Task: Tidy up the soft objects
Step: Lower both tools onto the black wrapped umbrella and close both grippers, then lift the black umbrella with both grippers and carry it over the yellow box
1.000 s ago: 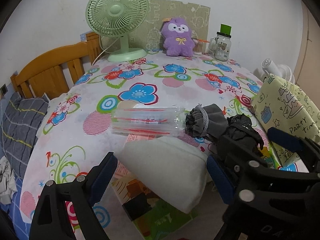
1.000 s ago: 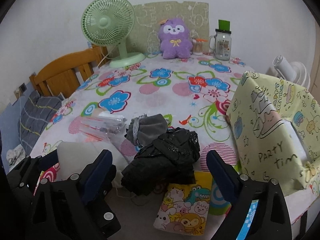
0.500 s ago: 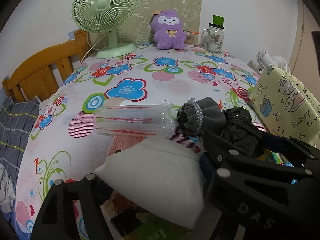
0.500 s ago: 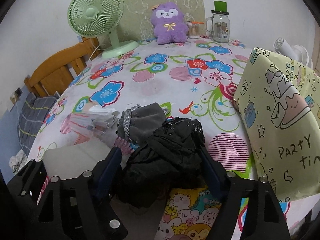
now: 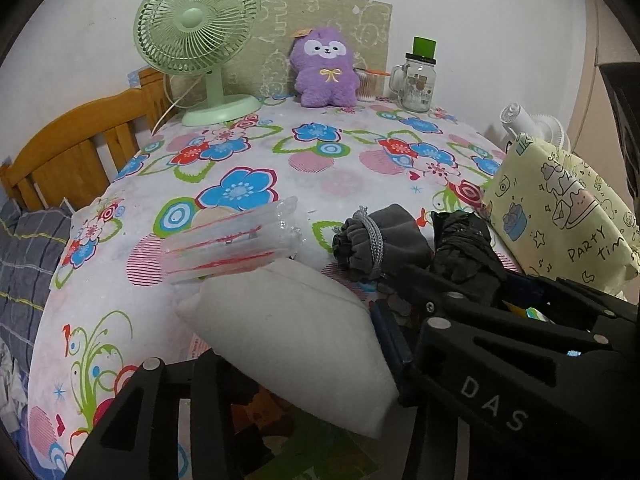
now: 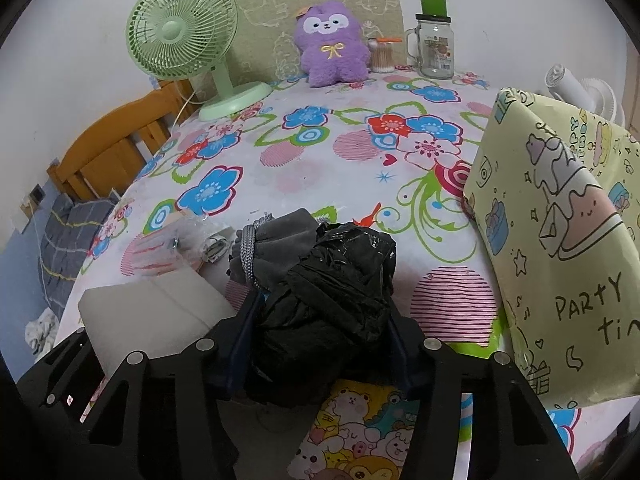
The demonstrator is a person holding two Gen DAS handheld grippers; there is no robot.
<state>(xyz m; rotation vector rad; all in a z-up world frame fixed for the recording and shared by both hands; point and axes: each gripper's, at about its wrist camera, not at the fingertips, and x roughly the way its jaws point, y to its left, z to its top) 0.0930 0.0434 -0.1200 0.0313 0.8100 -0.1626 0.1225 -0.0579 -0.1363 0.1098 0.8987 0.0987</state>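
A: Bg? 
B: White wall, table point(image 5: 328, 184) w/ floral cloth. Fan point(image 5: 198, 36) upper left, purple plush point(image 5: 325, 69) top centre, glass jar point(image 5: 418, 80) w/ green lid to its right. Wooden headboard point(image 5: 76, 156) at left edge.

A: Left gripper point(image 5: 304, 360)?
B: Bottom of left wrist view. Jaws closing, white pad point(image 5: 288, 320) between them. Blue finger point(image 5: 390, 340) touches pad's right edge; other finger hidden under pad, so full clamp: can't tell.

A: Right gripper point(image 6: 320, 336)?
B: Bottom centre of right wrist view. Jaws closing on black bundle point(image 6: 340, 280), about half apart. Both blue pads sit against its sides, bundle bulges between.

A: Other soft stuff?
B: Grey pouch point(image 6: 276, 244) w/ cord, touching the bundle's upper left. Clear plastic wrap point(image 5: 236, 240) w/ red stripes just above the white pad, centre-left.

A: Containers?
B: Yellow "PARTY" bag point(image 6: 560, 240) at right, contents hidden. Jar looks empty. Small cup point(image 6: 382, 56) of sticks betw. plush & jar.

A: Under the grippers?
B: Cartoon-animal book point(image 6: 360, 432) below the bundle, bottom centre.
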